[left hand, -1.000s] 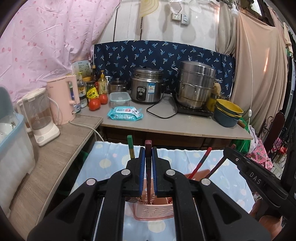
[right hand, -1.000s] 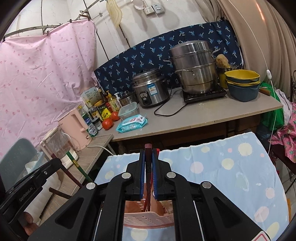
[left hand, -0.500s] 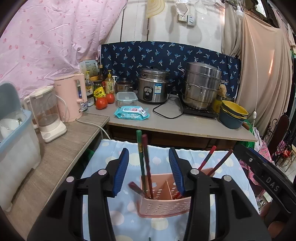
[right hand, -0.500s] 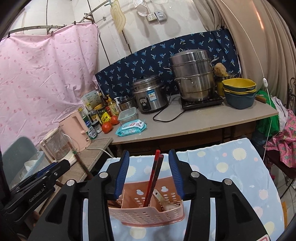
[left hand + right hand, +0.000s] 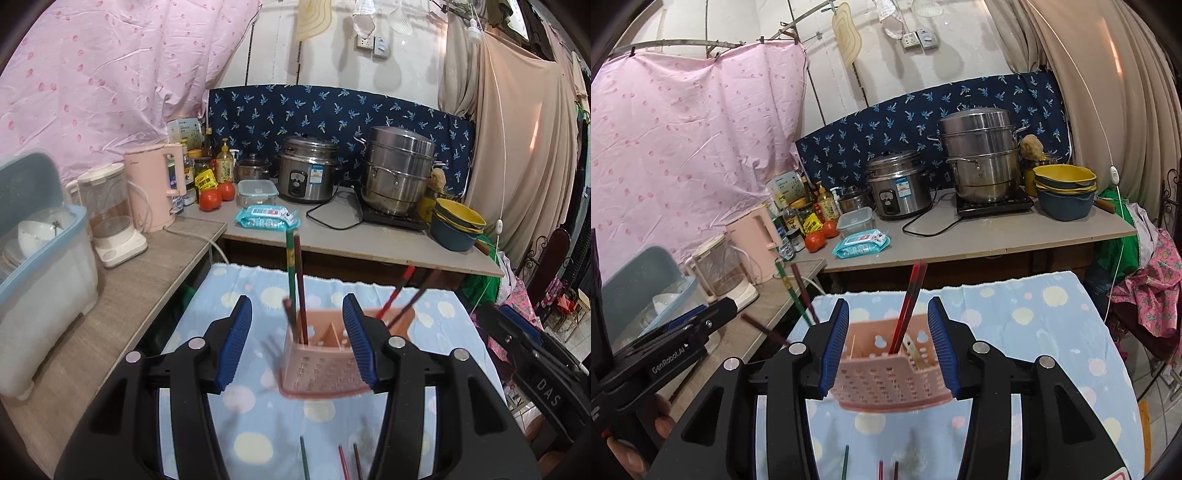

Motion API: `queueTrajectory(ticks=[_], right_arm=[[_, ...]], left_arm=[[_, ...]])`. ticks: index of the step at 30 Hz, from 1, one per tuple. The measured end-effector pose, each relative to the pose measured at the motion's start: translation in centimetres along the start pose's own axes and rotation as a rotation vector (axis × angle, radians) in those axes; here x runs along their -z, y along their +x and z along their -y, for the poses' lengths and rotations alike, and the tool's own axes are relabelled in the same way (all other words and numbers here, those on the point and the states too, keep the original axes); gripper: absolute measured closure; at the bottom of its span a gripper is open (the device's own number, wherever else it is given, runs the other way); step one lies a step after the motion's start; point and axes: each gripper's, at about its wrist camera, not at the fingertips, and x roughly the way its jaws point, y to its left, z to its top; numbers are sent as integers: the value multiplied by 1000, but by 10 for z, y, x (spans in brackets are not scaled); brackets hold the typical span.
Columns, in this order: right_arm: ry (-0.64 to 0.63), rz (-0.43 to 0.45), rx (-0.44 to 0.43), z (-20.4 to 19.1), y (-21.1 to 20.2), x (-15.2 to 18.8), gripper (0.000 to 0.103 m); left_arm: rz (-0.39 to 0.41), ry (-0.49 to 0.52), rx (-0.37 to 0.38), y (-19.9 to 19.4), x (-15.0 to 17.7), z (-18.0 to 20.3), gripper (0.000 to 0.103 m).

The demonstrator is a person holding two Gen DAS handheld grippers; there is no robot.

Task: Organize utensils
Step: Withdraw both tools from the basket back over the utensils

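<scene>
The pink utensil basket (image 5: 325,363) stands upright on the blue dotted cloth (image 5: 255,413) that covers my work table, a perforated caddy with inner dividers. Its left compartment holds a green chopstick (image 5: 291,273) and a dark red chopstick (image 5: 300,291), both nearly upright and side by side. Its right side holds a red pair (image 5: 400,291) leaning away to the right; in the right wrist view that pair (image 5: 909,306) rises from the middle of the basket (image 5: 886,380). Three more chopsticks (image 5: 341,459) lie loose on the cloth in front of the basket, only their tips showing at the lower edge.

My left gripper (image 5: 297,343) has just been opening; its blue pads (image 5: 236,341) stand apart and touch nothing, with the basket seen in the gap beyond them. My right gripper (image 5: 888,345) is likewise released, its jaws having just opened, blue pads (image 5: 834,345) to either side of the basket and pressing on nothing.

Outward: a wooden counter to the left bears a pink kettle (image 5: 155,190) and a clear jug (image 5: 109,214). The far counter carries two tomatoes (image 5: 218,195), a wipes packet (image 5: 267,219), a rice cooker (image 5: 308,170), a steel steamer (image 5: 400,173) and stacked bowls (image 5: 458,225).
</scene>
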Motion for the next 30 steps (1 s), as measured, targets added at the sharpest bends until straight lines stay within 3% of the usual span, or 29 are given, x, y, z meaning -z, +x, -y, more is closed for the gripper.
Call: queueTrajectory(ticks=[16, 30], right_arm=[[-2, -186, 44, 5, -50, 116, 59], [-19, -411, 76, 9, -62, 220, 64]], left_arm=[[-184, 4, 9, -26, 105, -6, 50], [-383, 5, -22, -27, 203, -12, 50]])
